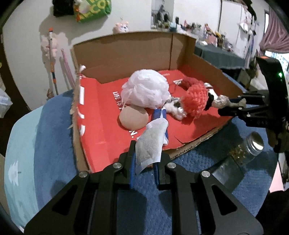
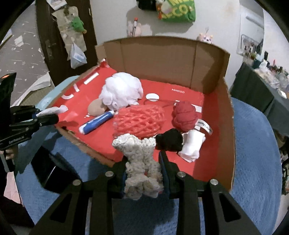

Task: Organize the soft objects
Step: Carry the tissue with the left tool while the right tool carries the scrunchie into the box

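Observation:
An open cardboard box (image 1: 126, 52) (image 2: 207, 72) with a red floor sits on a blue mat. Inside lie a white mesh pouf (image 1: 146, 89) (image 2: 121, 92), a beige round pad (image 1: 133, 117) (image 2: 95, 107), a blue-and-white tube (image 2: 97, 123), an orange net sponge (image 1: 196, 98) (image 2: 139, 121), a red yarn ball (image 2: 184, 115), a black piece (image 2: 169, 140) and a white roll (image 2: 192, 143). My left gripper (image 1: 144, 157) (image 2: 48, 115) is shut on a white gauze cloth (image 1: 151, 142) at the box's front edge. My right gripper (image 2: 143, 173) (image 1: 234, 104) is shut on a beige crocheted piece (image 2: 140, 162) (image 1: 225, 101).
A clear glass jar with a metal lid (image 1: 249, 144) lies on the blue mat (image 1: 54, 126) right of the box. A dark-covered table with clutter (image 1: 216, 52) stands behind. A green bag (image 2: 177, 10) hangs on the wall.

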